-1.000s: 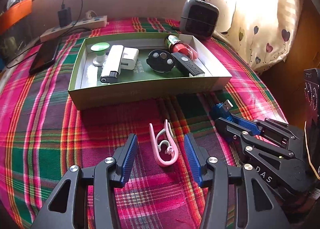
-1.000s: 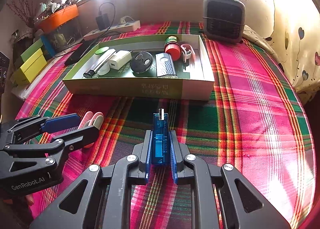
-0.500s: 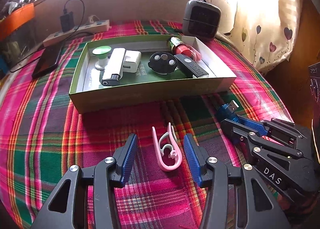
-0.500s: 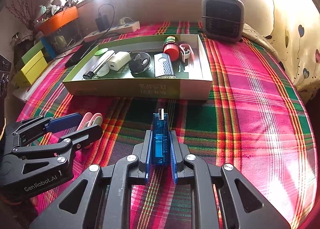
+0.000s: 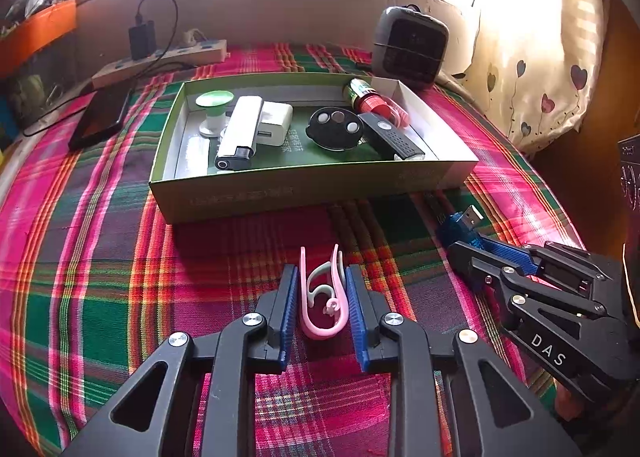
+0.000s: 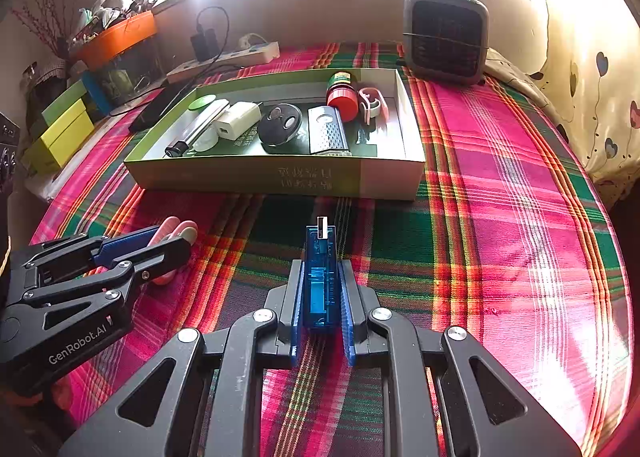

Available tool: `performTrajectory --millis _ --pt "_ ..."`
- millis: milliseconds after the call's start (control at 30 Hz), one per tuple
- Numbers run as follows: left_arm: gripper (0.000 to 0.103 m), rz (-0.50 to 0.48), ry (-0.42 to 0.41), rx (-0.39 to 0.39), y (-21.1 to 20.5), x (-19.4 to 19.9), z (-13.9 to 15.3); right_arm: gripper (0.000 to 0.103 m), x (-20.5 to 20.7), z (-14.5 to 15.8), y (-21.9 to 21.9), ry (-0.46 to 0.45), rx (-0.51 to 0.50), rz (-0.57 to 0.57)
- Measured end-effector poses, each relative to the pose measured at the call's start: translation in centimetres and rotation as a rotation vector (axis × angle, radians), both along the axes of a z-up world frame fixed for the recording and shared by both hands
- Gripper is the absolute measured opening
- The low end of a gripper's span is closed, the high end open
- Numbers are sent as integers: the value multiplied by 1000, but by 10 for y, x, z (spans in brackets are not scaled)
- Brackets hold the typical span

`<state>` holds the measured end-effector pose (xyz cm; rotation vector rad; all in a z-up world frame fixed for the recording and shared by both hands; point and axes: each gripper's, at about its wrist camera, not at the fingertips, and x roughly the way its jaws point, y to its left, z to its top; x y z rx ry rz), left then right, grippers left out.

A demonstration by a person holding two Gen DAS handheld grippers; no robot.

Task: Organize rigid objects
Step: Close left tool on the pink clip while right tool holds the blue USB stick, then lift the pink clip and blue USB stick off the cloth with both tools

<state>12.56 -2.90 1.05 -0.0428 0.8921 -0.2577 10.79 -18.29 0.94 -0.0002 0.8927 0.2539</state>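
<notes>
Left gripper [image 5: 321,297] jaws clamped on the pink clip [image 5: 322,299] down on the plaid worktop [image 5: 100,277], right gripper [image 6: 322,297] pinching the blue USB stick [image 6: 319,277] — lift both straight, clear the green box [image 5: 304,189] wall before lowering inside.

Left gripper [image 5: 322,305] angles downward toward the tabletop, its blue-padded fingers [image 5: 289,303] closing against a pink clip [image 5: 320,309]. Right gripper [image 6: 320,297], just beside it and also angled downward, has its fingers [image 6: 347,309] clamped on a blue USB device [image 6: 319,281].
</notes>
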Motion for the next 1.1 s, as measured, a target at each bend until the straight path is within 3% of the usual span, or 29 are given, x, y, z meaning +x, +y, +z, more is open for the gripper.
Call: performTrajectory --millis 1100 --pt "23 -7 -21 -11 0 -1 7 16 0 2 2 -7 -1 10"
